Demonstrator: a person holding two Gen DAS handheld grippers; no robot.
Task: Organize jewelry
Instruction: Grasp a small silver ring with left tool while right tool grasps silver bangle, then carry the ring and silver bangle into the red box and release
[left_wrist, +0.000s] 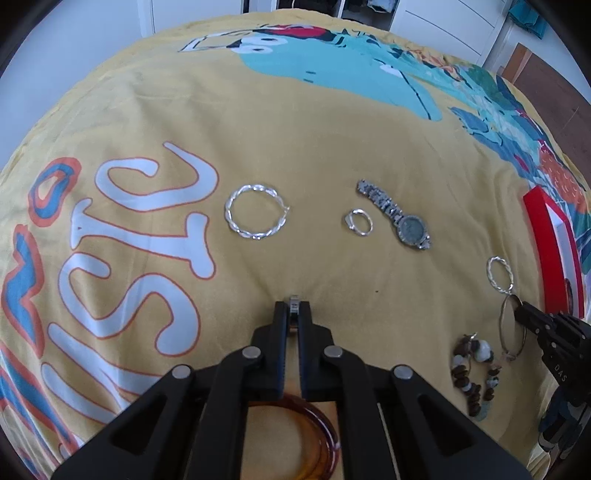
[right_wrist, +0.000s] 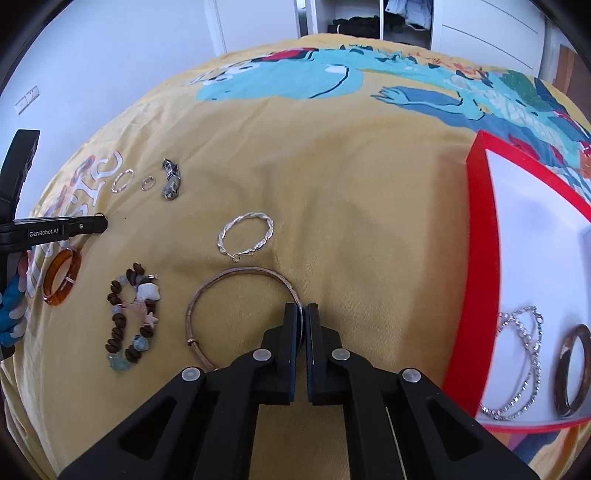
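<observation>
the right gripper (right_wrist: 303, 314) is clamped on the rim of the thin bangle (right_wrist: 236, 275), which lies flat on the yellow cover (right_wrist: 351, 192). the red tray (right_wrist: 476, 206) is just to its right. the left gripper (left_wrist: 294, 308) pinches a small metal piece (left_wrist: 294, 300), farther from the tray.

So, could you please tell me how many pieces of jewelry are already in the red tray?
2: a sparkly chain bracelet and a brown bangle, side by side in the red tray. The tray runs out of frame, so more may be hidden.
</observation>
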